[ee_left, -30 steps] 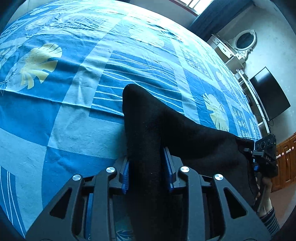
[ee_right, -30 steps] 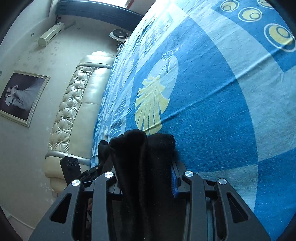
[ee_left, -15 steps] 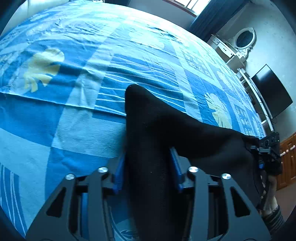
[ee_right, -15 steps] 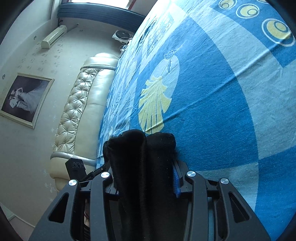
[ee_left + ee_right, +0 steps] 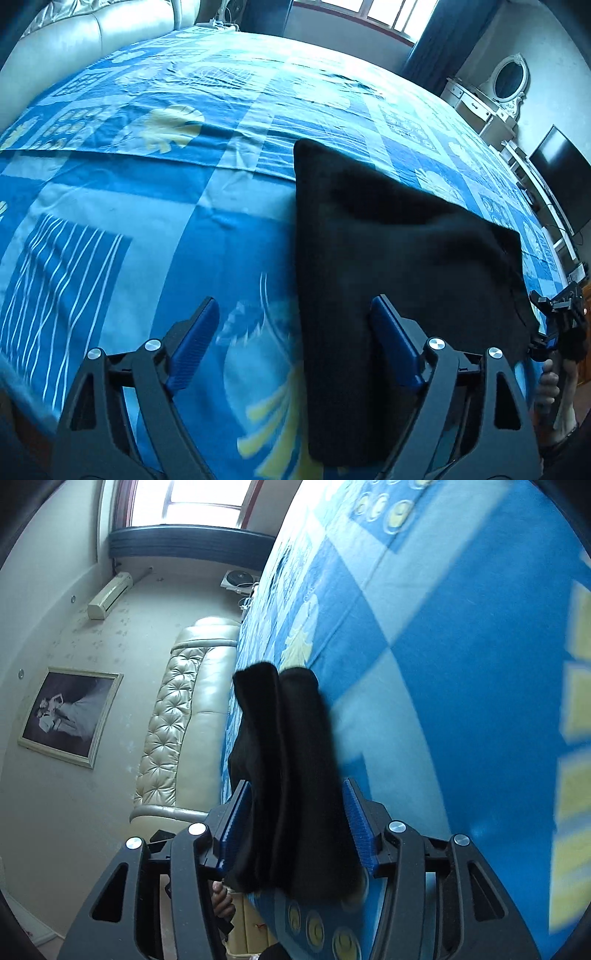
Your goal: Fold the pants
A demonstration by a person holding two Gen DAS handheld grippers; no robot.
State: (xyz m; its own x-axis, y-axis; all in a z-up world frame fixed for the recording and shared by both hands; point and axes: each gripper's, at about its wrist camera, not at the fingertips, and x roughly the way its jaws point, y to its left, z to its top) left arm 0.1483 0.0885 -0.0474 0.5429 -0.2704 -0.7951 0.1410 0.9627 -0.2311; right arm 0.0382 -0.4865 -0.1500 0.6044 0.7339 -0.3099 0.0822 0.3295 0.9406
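The black pants [image 5: 388, 258] lie folded on the blue patterned bedsheet [image 5: 147, 221]. My left gripper [image 5: 295, 328] is open, jaws wide apart; the pants' near left edge lies between the fingers, against the right finger [image 5: 395, 343], the left finger [image 5: 192, 343] apart from the cloth. In the right wrist view the folded pants [image 5: 291, 775] lie between the fingers of my right gripper [image 5: 291, 816], which stands open with a small gap on each side. The right gripper also shows in the left wrist view [image 5: 561, 321] at the pants' far right end.
A cream tufted headboard [image 5: 173, 716] runs along the bed's side. A white dresser with oval mirror [image 5: 495, 92] and a black TV [image 5: 561, 181] stand past the bed. A framed picture [image 5: 70, 712] hangs on the wall.
Both grippers have opened and let go of the pants. The pants now rest on the sheet. Both grippers have drawn back toward the bed's near edge.
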